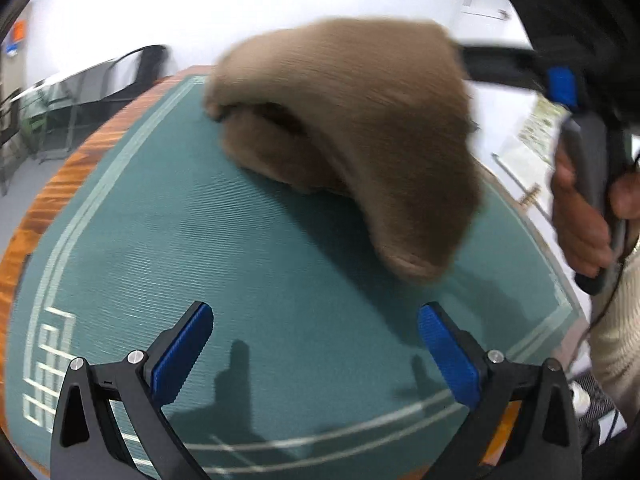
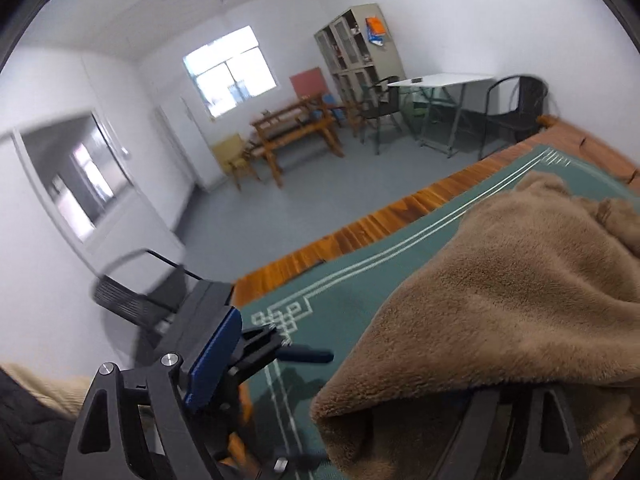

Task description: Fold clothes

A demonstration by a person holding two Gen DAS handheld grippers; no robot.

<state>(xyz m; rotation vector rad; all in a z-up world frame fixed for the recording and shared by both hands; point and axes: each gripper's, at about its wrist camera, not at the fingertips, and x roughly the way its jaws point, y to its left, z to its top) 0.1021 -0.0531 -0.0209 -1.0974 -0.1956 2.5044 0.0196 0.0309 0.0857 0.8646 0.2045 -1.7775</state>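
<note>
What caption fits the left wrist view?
Open left hand-held gripper over green patterned mat; brown fleece garment lifted beyond.

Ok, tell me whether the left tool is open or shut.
Open: the left tool shows its blue pads spread wide apart over the green mat, holding nothing.

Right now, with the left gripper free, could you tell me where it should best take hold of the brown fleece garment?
Grip the hanging cuff-like end of the brown fleece garment, coming straight ahead and slightly rightward. It dangles nearest the open left gripper, just above the green mat.
</note>
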